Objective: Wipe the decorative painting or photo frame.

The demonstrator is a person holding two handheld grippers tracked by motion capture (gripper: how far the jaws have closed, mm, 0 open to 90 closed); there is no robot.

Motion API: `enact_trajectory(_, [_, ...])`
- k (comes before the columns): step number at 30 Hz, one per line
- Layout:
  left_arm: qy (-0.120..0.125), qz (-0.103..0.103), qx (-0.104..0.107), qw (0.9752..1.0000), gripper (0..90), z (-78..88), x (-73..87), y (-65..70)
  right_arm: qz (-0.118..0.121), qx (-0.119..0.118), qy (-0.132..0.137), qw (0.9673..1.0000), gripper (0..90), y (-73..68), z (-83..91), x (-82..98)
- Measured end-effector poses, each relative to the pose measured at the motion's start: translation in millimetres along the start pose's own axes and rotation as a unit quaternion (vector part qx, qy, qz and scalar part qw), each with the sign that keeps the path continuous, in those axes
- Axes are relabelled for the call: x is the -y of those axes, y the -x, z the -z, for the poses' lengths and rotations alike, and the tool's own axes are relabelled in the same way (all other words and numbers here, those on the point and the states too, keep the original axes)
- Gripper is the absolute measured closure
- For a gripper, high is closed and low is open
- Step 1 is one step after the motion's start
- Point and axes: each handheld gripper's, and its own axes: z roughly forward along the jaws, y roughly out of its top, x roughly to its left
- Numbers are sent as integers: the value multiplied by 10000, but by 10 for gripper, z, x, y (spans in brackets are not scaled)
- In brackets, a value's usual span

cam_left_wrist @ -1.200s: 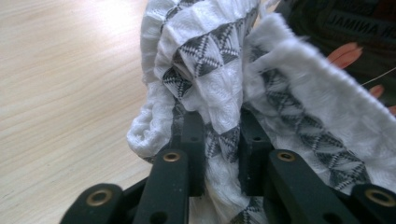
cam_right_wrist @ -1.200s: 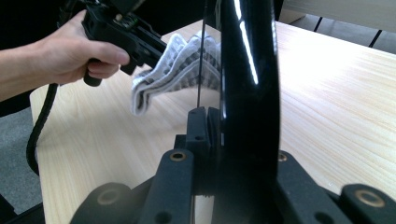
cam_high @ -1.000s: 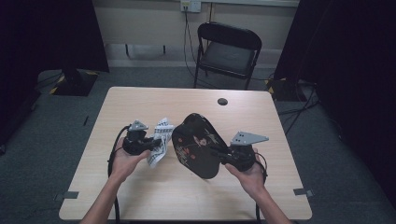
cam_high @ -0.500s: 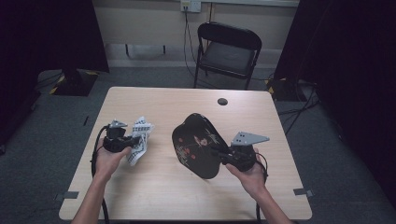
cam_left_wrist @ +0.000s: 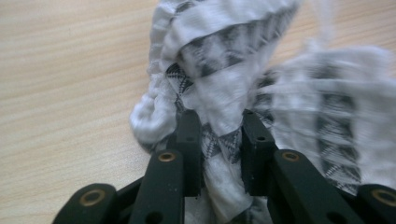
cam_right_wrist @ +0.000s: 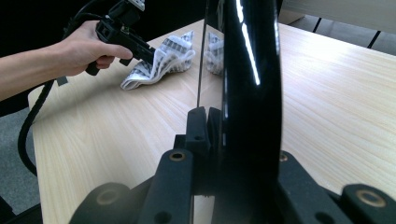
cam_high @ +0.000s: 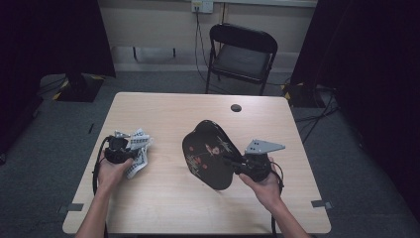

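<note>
At table's left, left tongs (cam_high: 130,154) lowered the cloth (cam_high: 138,151), loosening.

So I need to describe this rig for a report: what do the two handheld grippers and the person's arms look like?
Both grippers are black. The left gripper trails a thick black cable. The right gripper carries a grey three-cornered plate on top. Their fingers are blocky black bars on arms with brass-coloured rivets. The forearms are bare, with no sleeves in view.
</note>
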Motion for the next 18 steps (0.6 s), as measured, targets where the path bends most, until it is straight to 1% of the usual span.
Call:
enact_trajectory(1, [9, 14, 16, 10000, 715, -8, 6, -3, 0, -2, 3, 10000, 802, 1, 1, 3])
enact_trajectory(2, [51, 57, 70, 9999, 704, -14, 14, -17, -12, -14, 11, 10000, 802, 4, 2, 5])
enact_trajectory(3, [85, 107, 79, 9999, 697, -16, 20, -22, -18, -19, 11, 10000, 802, 9, 2, 6])
enact_trajectory(5, [126, 118, 134, 9998, 674, -20, 26, -40, -12, -16, 14, 10000, 801, 7, 1, 5])
enact_trajectory(6, [153, 174, 144, 9996, 656, -21, 29, -38, 2, -5, 4, 10000, 800, 2, 1, 2])
enact_trajectory(7, [147, 150, 178, 9996, 643, -21, 28, -38, 20, 3, 0, 10000, 799, 0, 1, 1])
enact_trajectory(8, [147, 150, 178, 9996, 623, -21, 28, -38, 20, 3, 0, 10000, 799, 0, 1, 1])
enact_trajectory(9, [133, 182, 152, 9996, 623, -14, 23, -32, 42, 5, 3, 10000, 798, -2, 0, 2])
enact_trajectory(10, [133, 185, 86, 9997, 560, -7, 13, -16, 70, 6, 8, 10000, 797, -2, -1, 2])
enact_trajectory(11, [150, 178, 66, 9997, 529, -3, 8, -14, 75, 6, 9, 10000, 797, -1, -1, 1])
enact_trajectory(13, [243, 312, 38, 9992, 472, 22, -4, -21, 85, 9, 5, 10000, 796, -2, -3, -3])
enact_trajectory(14, [331, 398, 78, 9986, 451, 42, -9, -34, 87, 11, 6, 10000, 796, -3, -4, -3])
enact_trajectory(16, [415, 494, 162, 9978, 418, 86, -20, -47, 92, 13, 5, 10000, 795, -3, -3, -2])
enact_trajectory(17, [503, 561, 154, 9970, 394, 102, -24, -48, 90, 15, 7, 10000, 795, -3, -3, -2])
enact_trajectory(18, [616, 624, 209, 9959, 384, 148, -38, -56, 92, 15, 6, 10000, 794, -4, -4, -3])
